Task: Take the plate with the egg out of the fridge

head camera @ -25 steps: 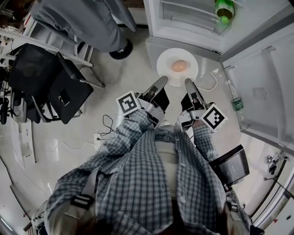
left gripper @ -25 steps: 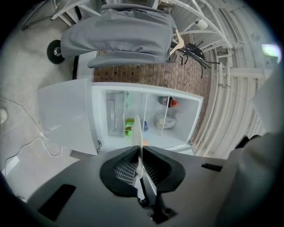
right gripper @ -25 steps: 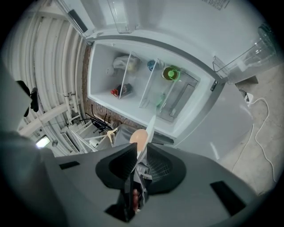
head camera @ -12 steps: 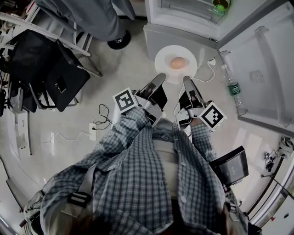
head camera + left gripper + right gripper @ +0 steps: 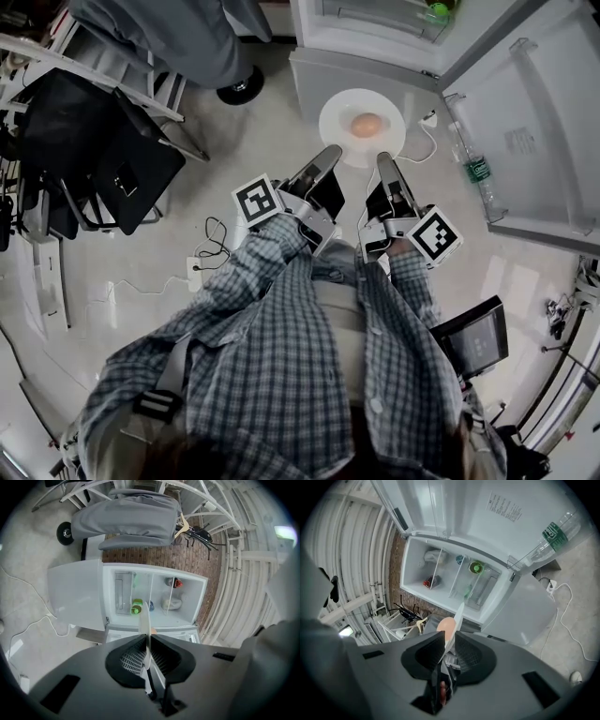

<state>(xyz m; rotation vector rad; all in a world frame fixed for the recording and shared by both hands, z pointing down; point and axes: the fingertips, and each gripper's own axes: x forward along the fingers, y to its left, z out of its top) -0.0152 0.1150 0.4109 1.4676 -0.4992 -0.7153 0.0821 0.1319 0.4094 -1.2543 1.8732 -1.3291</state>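
Gripping is seen on both sides: the left gripper (image 5: 147,641) has its jaws clenched on the rim of the plate (image 5: 146,619), which shows edge-on as a thin white line betw. the pads. The right gripper (image 5: 449,641) is clamped on the same rim, a little further round. The egg (image 5: 446,626) is seen just past its jaws, resting on the plate.

In the head view the plate is carried roughly level betw. the two grippers, egg at approx. its centre. It is outside the fridge (image 5: 347,70), over the floor in front of the lower compartment. Fridge door (image 5: 534,112) stands open at right, w/ a clear bottle (image 5: 478,173) in its shelf. A green-capped bottle (image 5: 136,607) is noted inside the fridge. A white cable (image 5: 427,142) lies on the floor near the plate. A second person's black shoe (image 5: 239,91) is at upper left, well apart.
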